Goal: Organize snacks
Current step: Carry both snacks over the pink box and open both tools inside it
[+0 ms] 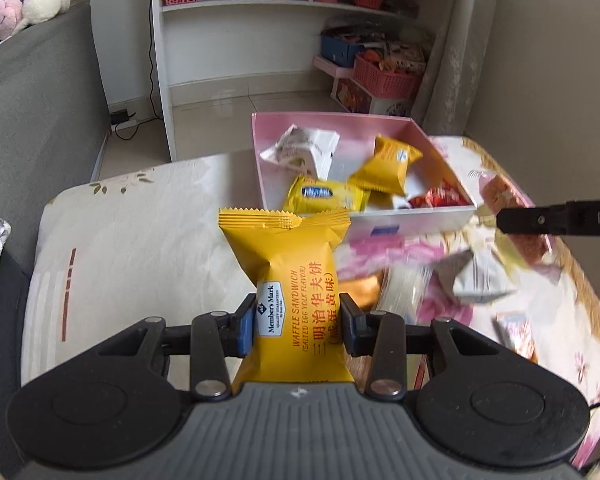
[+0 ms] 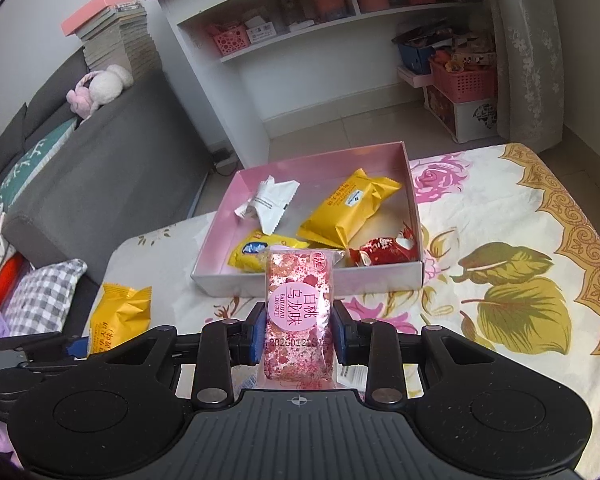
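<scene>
Your left gripper point(image 1: 298, 322) is clamped on a yellow waffle sandwich packet point(image 1: 290, 280), held upright above the floral cloth point(image 2: 500, 216), just short of the pink box point(image 1: 420, 220). Your right gripper point(image 2: 299, 336) pinches a pink peach-oolong snack bar point(image 2: 300, 312) between both pads, also short of the box's near wall. Inside the box: two yellow packets point(image 2: 348, 212), a white wrapper point(image 2: 270, 200), a red candy point(image 2: 382, 250)
</scene>
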